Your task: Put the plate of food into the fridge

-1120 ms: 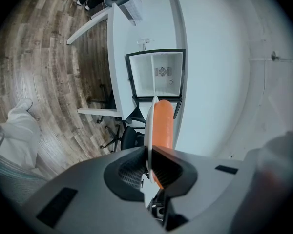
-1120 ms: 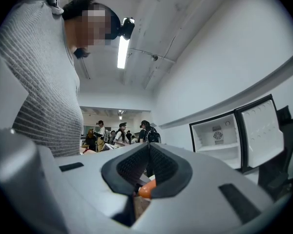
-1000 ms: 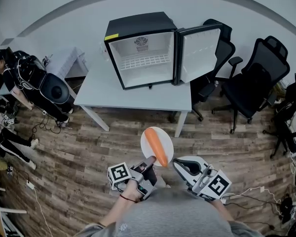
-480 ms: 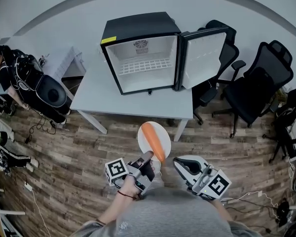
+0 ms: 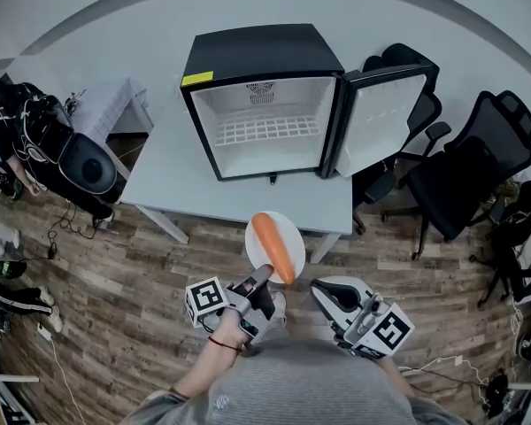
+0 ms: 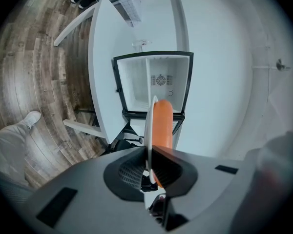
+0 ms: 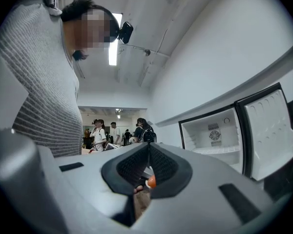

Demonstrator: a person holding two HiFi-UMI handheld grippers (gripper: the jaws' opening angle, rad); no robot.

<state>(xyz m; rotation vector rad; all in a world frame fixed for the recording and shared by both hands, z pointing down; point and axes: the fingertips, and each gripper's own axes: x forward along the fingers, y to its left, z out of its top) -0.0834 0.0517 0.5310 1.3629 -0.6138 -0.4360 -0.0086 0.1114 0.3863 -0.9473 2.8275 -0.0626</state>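
– Moved since a sec ago?
– Yep. Black mini fridge w/ white inside sits bigger & lower in head view. Round white plate now overlaps the front edge of the white table; it was short of it before.
– Why held like that?
– Left gripper is clamped on the plate's near rim, keeping it level, prob. so the long orange food piece doesn't roll off. Plate is mid-frame, in the air, not yet in the fridge. Right gripper has its jaws pressed together on nothing and hangs back lower right, I'd guess as a spare. Fridge door is swung wide to the right, so access is clear.
– Counts?
– 1 plate, 1 food piece, 1 fridge w/ 1 wire shelf, 2 grippers, 2 black office chairs at right.
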